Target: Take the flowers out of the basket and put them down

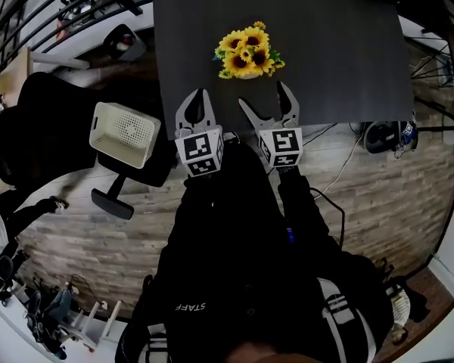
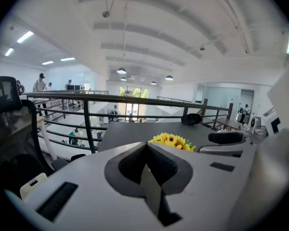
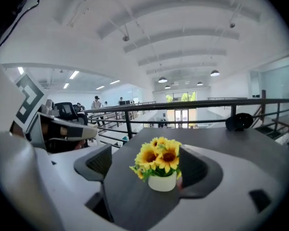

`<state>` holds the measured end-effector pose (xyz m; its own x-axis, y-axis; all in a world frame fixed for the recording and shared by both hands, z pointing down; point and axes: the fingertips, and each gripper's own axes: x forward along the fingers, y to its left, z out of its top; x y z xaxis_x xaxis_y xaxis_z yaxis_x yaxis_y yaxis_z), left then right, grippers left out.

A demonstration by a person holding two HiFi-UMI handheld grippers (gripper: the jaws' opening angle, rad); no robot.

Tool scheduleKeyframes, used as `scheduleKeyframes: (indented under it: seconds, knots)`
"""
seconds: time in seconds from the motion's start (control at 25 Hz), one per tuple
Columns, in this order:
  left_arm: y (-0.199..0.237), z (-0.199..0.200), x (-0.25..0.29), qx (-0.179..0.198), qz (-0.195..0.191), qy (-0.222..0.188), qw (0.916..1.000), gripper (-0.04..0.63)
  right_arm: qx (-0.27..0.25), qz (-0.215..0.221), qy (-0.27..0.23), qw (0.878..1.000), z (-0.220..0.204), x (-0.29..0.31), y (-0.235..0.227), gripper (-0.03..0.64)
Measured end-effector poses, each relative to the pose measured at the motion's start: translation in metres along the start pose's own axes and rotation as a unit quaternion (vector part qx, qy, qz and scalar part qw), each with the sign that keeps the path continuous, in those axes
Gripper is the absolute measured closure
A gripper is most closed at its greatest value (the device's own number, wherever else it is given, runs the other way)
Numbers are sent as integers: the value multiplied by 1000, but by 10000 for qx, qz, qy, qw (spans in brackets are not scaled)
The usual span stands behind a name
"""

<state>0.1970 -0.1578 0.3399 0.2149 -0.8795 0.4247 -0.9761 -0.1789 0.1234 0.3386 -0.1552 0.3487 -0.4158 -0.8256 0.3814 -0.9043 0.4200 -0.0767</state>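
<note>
- open mezzanine room with a white arched ceiling and a black metal railing [image 2: 86, 124]; close to the person stands a dark grey rectangular worktop [image 1: 325, 51], with wood-look plank floor [image 1: 378, 195] around it.
- the bunch of yellow artificial sunflowers in a small white pot [image 1: 248, 54] stands upright on the worktop, near its near edge and roughly mid-width, with nothing holding it.
- the white perforated plastic basket [image 1: 127, 131] sits empty on the seat of a black office chair [image 1: 38, 134], left of the worktop and well apart from the flowers.
- the right hand-held gripper [image 1: 265, 95] is released: its jaws stand wide and the pads press on nothing. in the right gripper view the pot is framed in the gap, closer to the right pad, with clear space on the left.
- the left hand-held gripper [image 1: 197, 97] is clenched on nothing, its pads meeting, and waits at the near edge, left of the flowers.
- key relation: the pot lies just beyond the right hand-held gripper's tips, far and slightly left of it, its long axis vertical. the right one is nearer than the left.
- judged from this, the putting-down looks done. any pull-back should run straight toward the near edge, since a sideways drift could catch the pot and tip it.
</note>
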Motion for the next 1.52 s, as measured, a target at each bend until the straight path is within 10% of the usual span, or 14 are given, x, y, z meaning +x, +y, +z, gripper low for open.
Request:
scheduleKeyframes:
  seconds: [0.24,0.4,1.52]
  knots:
    - [6,39,-54,-76,-37,-406,9991,595,-139,-417,-614,9971,68,-47,30,481]
    - [2,58,-78,-123,-198,-538,9983,595,-189,-587,-704,9956,93,-72,53,592]
    - [-67,178,-137,263,-724,-1555,9848,595,-311,-485,-1624,9850,210,-147,51,603]
